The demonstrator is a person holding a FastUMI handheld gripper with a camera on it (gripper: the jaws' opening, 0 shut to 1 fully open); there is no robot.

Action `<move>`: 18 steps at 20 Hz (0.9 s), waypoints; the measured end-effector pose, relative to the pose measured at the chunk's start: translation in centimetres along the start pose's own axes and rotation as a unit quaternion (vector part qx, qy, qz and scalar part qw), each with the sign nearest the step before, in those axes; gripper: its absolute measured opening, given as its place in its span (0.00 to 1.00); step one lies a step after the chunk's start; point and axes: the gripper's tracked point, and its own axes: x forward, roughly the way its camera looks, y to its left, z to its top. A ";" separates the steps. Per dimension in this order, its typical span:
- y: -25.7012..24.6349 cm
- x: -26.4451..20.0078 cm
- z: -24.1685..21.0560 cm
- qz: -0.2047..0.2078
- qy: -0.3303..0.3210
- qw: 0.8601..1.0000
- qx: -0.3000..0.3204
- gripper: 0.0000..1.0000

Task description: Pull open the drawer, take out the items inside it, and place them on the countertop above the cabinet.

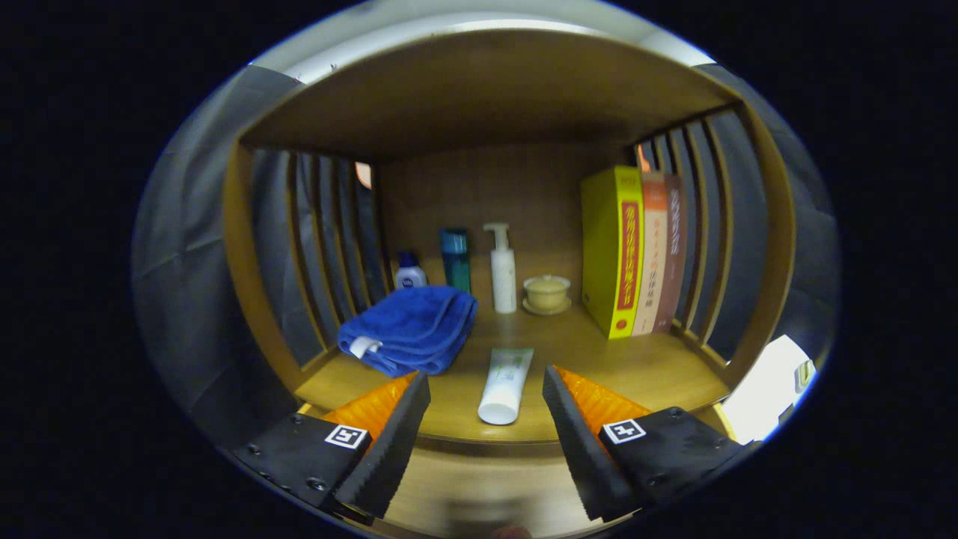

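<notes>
Two fingers of the tongs [486, 419] stood wide apart and held nothing, low in the frame. Between and just ahead of them a white plastic squeeze tube with a green label [506, 383] lay on the wooden surface [644, 367], cap toward the camera. It looked light, soft and somewhat slippery (best pinched across its firmer cap end). A folded blue towel [410, 329] lay left of centre.

Smooth, matt-looking plastic on the white tube [507, 385] low in the middle of the frame, lying on the satin-finished wood countertop [636, 367] between the spread, ridged fingers of the gripper [486, 389]. Soft, fluffy cloth for the folded blue towel [412, 329] left of centre. Glossy card covers on the books [632, 251] at right, and probably glazed ceramic for the small lidded cup [547, 292].
</notes>
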 end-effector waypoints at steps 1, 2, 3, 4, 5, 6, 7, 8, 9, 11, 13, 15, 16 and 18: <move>-0.4 -2.1 1.4 0.002 -0.023 1.000 0.002 0.99; -0.6 -3.9 2.4 0.003 -0.045 0.999 0.006 0.99; -0.8 -5.7 3.0 0.006 -0.063 0.998 0.011 0.99; -1.1 -7.4 3.2 0.007 -0.075 0.997 0.015 0.99; -1.3 -9.1 3.0 0.007 -0.088 0.996 0.019 0.99; -1.4 -10.7 2.6 0.006 -0.101 0.995 0.023 0.99; -1.4 -12.0 1.6 0.002 -0.109 0.994 0.024 0.99; -1.5 -13.4 0.2 0.000 -0.112 0.993 0.028 0.99; -1.1 -14.8 -1.4 -0.002 -0.113 0.993 0.033 0.99; -0.9 -16.8 -4.8 -0.008 -0.117 0.993 0.032 0.99; -1.2 -18.2 -6.9 -0.023 -0.139 0.990 0.014 0.99; -1.0 -20.4 -7.9 -0.034 -0.164 0.986 0.011 0.99; -0.6 -21.3 -8.5 -0.034 -0.171 0.985 0.018 0.99; 0.1 -22.5 -9.7 -0.030 -0.181 0.983 0.030 0.98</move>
